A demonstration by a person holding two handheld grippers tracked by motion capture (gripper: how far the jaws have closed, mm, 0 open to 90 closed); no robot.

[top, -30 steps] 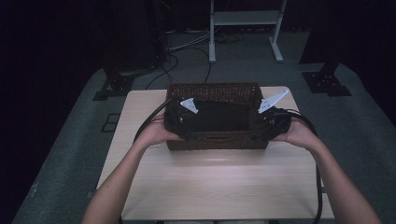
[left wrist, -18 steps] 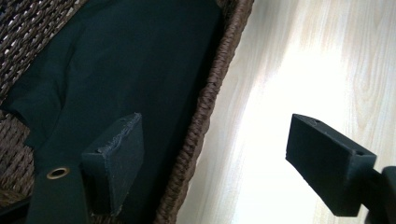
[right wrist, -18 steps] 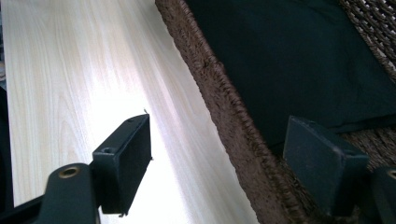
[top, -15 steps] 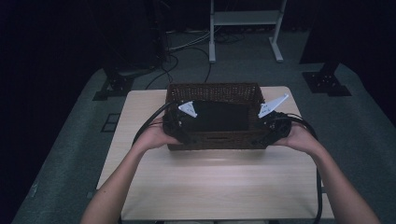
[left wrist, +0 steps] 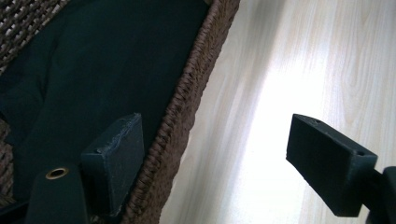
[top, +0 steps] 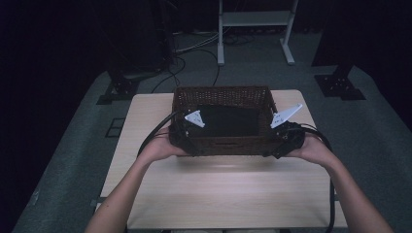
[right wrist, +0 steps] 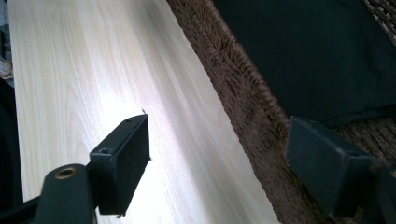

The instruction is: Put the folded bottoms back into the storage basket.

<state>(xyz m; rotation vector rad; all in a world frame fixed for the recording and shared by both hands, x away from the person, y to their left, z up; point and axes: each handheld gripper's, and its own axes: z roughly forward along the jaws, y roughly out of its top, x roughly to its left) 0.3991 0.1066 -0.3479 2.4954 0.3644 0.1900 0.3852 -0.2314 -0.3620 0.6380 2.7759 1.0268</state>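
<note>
Where the high view looks down on the room, we see a pale wooden table (top: pixel 218 194) on a grey carpeted floor (top: pixel 73 160), with dark surroundings, cables on the floor and a white metal frame (top: pixel 252 24) standing beyond. On the far half of the table sits a brown wicker basket (top: pixel 221 94), its long axis running left to right across the table, open side up, with a black cloth (top: pixel 228 120) lying inside. Our left gripper (top: pixel 180 136) is at the basket's near left corner and our right gripper (top: pixel 284 141) at its near right corner, a hand behind each. Bare tabletop lies open between the basket and the near edge, with narrower strips to either side; the basket's far wall is close to the table's far edge. Through the left gripper view, the jaws stand wide apart and straddle the basket's woven rim (left wrist: pixel 187 98): one jaw is inside, against the black cloth, the other hangs over the bare wood outside, gripping nothing. Through the right gripper view, the jaws are likewise spread wide across the rim (right wrist: pixel 233 79), one over the tabletop, the other over the basket's inner side near the cloth's edge, with nothing clamped between them.
</note>
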